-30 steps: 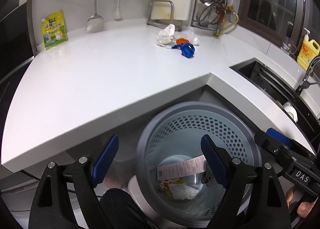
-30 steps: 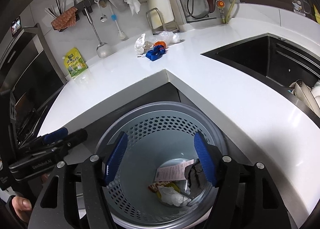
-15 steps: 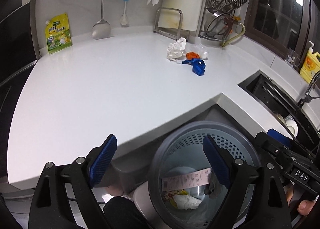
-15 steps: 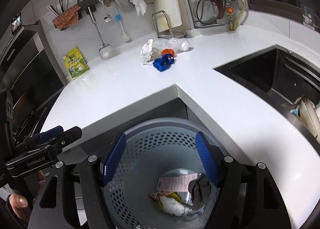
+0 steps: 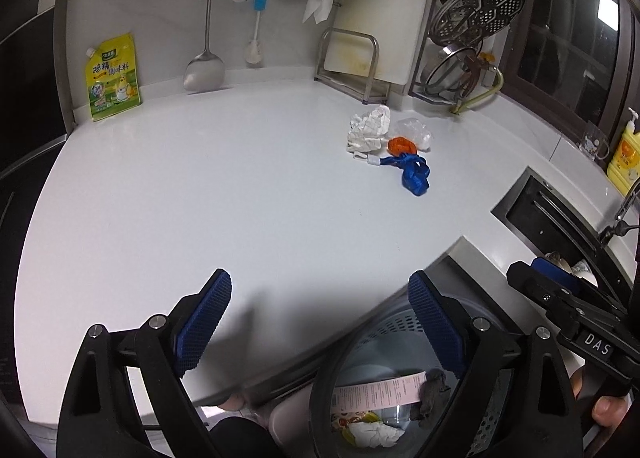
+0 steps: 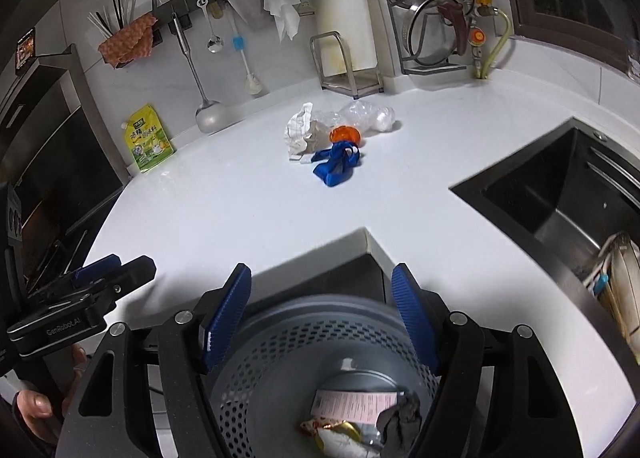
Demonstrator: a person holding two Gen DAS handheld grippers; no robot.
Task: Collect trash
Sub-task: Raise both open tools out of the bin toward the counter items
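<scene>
A: Where is the trash sitting?

B: It is lying in one small cluster on the white table [image 5: 200, 186], near the back wall and well apart from both grippers: one crumpled paper [image 5: 369, 131], one clear plastic wad [image 5: 412, 131], one orange piece [image 5: 401, 145] and one blue strap [image 5: 414, 172], all touching or just beside each other. The perforated bin [image 6: 320, 342] below the table edge is already holding a receipt and a few other scraps.

A: And the grippers?

B: The left gripper [image 5: 320, 322] and the right gripper [image 6: 320, 314] are both hovering with fingers spread wide, pinching nothing.

A: How will the pieces be handling?

B: Light and soft, I am guessing. The paper should be crushing easily, so pinching its bulging middle looks best. The plastic is probably slippery; gathering a fold seems safer. The strap is limp, so I would be taking it at the bunched loop, or it may be dragging its neighbours along.
</scene>
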